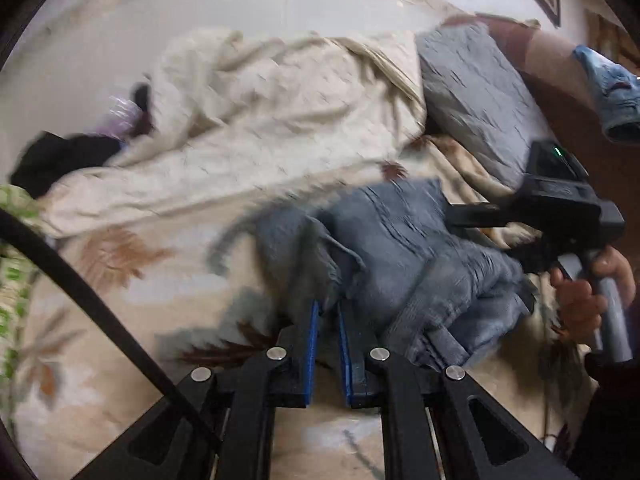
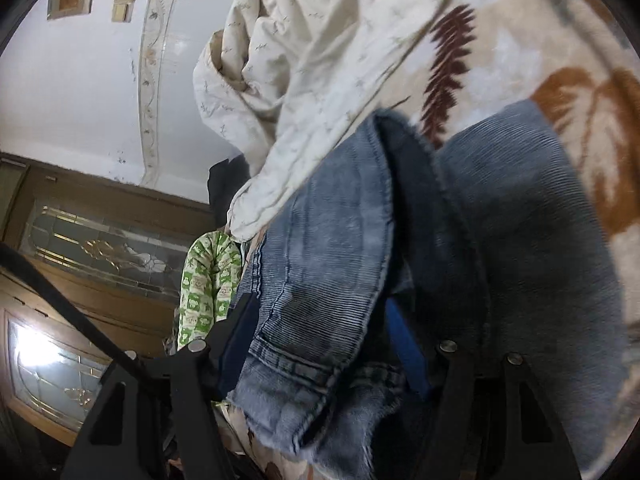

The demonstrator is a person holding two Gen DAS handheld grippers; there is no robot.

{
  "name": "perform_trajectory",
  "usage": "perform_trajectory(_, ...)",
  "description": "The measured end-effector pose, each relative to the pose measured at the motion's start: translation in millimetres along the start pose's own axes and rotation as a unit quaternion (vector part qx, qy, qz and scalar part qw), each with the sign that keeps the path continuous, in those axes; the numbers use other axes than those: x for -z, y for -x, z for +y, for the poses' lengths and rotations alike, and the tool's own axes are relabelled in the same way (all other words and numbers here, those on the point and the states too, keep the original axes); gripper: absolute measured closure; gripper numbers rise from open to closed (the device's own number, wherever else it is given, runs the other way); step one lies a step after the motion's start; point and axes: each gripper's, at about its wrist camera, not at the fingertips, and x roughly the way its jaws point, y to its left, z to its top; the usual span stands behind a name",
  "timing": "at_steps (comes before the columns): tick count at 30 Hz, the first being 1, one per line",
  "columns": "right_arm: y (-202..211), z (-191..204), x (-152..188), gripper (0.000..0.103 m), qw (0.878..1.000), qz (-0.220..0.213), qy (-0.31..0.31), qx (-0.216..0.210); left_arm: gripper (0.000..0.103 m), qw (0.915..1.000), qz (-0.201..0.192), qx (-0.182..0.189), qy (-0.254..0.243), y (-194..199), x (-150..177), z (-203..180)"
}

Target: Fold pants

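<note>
Blue corduroy pants (image 1: 404, 256) lie bunched on a leaf-print bedspread (image 1: 120, 280). In the left wrist view my left gripper (image 1: 329, 312) is shut on a fold of the pants, its blue pads pinching the fabric edge. The right gripper's black body (image 1: 560, 208) and the hand holding it show at the right, at the far end of the pants. In the right wrist view my right gripper (image 2: 316, 312) has the frayed hem of a pants leg (image 2: 320, 264) between its fingers, which stand fairly wide around the thick cloth.
A cream quilt (image 1: 260, 120) is heaped behind the pants. A grey pillow (image 1: 472, 92) leans at the right. Dark clothes (image 1: 60, 156) and a green-print cloth (image 2: 208, 272) lie at the bed's edge. A wooden door (image 2: 72, 280) stands beyond.
</note>
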Motion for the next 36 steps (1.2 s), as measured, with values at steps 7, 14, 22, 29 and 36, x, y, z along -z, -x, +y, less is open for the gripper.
perform_trajectory(7,11.9,22.0,0.5,0.096,0.995,-0.041,0.07,0.05,0.095,0.9965,-0.005,0.001,-0.083,-3.3,4.4,-43.6)
perform_trajectory(14,46.1,16.8,-1.9,0.096,0.982,-0.067,0.107,0.141,0.096,0.9878,0.012,-0.012,-0.155,-25.3,5.9,-82.4)
perform_trajectory(22,63.8,-14.2,10.6,0.05,0.992,-0.015,0.057,0.115,0.095,0.9937,0.035,0.013,-0.106,-28.4,1.1,-59.2)
perform_trajectory(29,70.6,-22.7,53.3,0.048,0.995,0.023,0.04,0.09,0.095,0.9948,0.038,0.018,-0.093,-27.7,1.3,-57.8)
perform_trajectory(36,56.9,-26.5,61.9,0.079,0.993,0.025,0.034,0.109,0.095,0.9945,0.037,0.022,-0.096,-25.6,1.8,-56.6)
